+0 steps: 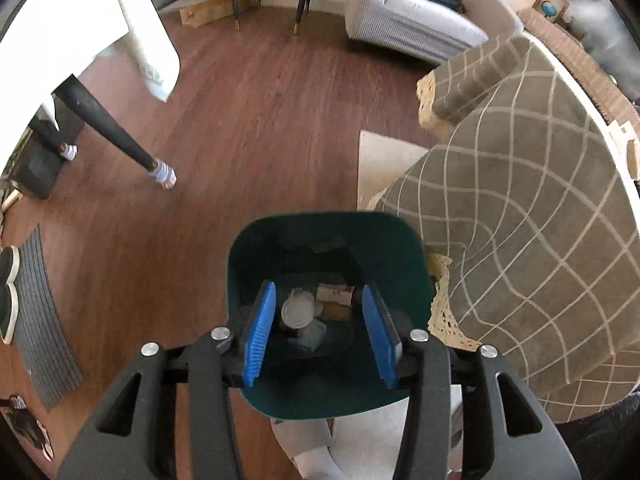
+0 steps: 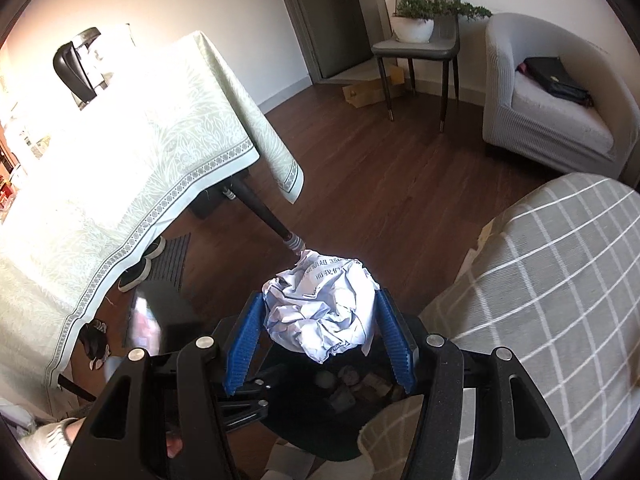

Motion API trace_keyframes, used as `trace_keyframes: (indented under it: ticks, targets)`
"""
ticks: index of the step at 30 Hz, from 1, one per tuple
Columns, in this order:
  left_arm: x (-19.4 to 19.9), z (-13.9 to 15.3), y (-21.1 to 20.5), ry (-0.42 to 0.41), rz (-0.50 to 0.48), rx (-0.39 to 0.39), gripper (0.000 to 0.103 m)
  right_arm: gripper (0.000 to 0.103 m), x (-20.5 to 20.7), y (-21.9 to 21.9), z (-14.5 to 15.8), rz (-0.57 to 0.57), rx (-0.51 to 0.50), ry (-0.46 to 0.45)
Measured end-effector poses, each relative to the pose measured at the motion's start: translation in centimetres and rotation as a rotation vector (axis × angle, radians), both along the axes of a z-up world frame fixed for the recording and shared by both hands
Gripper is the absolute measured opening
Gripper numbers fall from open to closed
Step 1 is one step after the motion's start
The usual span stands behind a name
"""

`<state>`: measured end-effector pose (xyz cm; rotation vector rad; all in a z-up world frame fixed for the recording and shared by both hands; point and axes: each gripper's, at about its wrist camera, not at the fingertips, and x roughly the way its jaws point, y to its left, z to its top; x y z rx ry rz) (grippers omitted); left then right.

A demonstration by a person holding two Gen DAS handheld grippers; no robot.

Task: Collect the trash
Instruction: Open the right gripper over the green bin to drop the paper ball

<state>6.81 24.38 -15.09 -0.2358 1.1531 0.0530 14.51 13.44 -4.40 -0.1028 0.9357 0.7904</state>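
Observation:
A dark green bin stands on the wood floor beside a checked blanket. Inside it lie a round white lid, a small cardboard box and other scraps. My left gripper hangs above the bin's mouth, pointing down into it, open with nothing between its blue pads. In the right wrist view, my right gripper is shut on a crumpled ball of printed white paper. Below the ball, the bin shows dark, with its trash visible.
A table with a pale green cloth and black legs stands left. The grey checked blanket covers furniture on the right. An armchair and a chair with a plant stand far back. Shoes lie under the table.

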Motion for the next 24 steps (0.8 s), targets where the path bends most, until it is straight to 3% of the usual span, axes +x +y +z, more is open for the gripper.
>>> trace_keyframes:
  ticks: [15,24]
  targets:
    - [-3.8,9.4,5.0,-0.273,0.119,0.031,0.048,0.058,-1.8,5.7,-6.8,0.052,-0.148,0.046]
    - [-4.6,12.1,4.2,-0.348,0.115,0.025,0.036,0.058,-3.2,7.3,-11.1,0.084,-0.211,0.077]
